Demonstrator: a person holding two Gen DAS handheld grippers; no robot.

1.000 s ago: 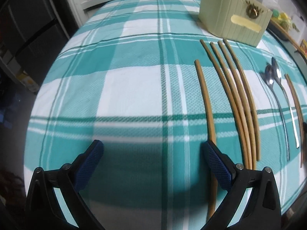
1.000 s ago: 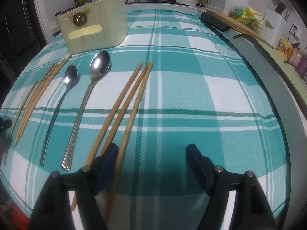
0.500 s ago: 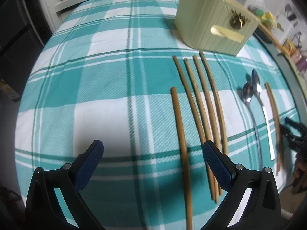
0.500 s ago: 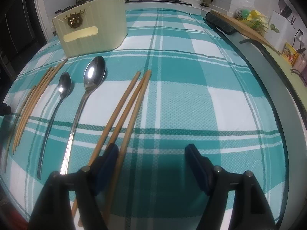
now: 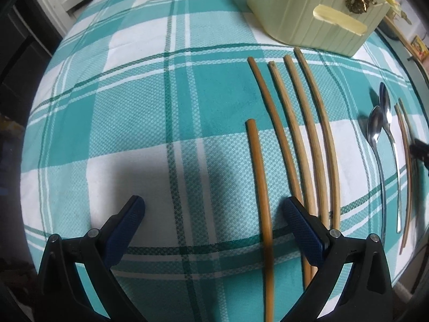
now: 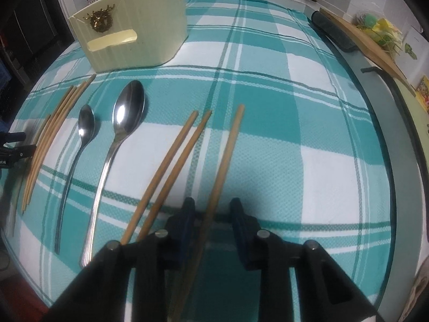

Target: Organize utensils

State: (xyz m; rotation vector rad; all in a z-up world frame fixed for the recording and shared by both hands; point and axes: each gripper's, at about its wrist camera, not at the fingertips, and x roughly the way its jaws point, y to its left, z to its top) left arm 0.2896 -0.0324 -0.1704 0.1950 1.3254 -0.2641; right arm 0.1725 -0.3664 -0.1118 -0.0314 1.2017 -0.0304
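The tabletop [image 6: 308, 123] is covered by a teal-and-white checked cloth. A cream ribbed plastic utensil holder [image 6: 139, 35] is seen at its far side. The left tongs [image 5: 214, 214] are held wide open, with a single brown wooden chopstick [image 5: 261, 187] lying between the jaws, ungripped. The right tongs [image 6: 213, 214] are narrowed around a light wooden chopstick [image 6: 228, 150], though contact cannot be confirmed. Two steel spoons [image 6: 126, 123] lie left of it.

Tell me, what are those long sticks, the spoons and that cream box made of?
Sticks: likely bamboo or wood, matte tan, unvarnished. Spoons: polished metal, probably steel, with mirror glints in the bowls. Box: ribbed cream walls, perhaps plastic or painted wood; its emblem looks brassy.
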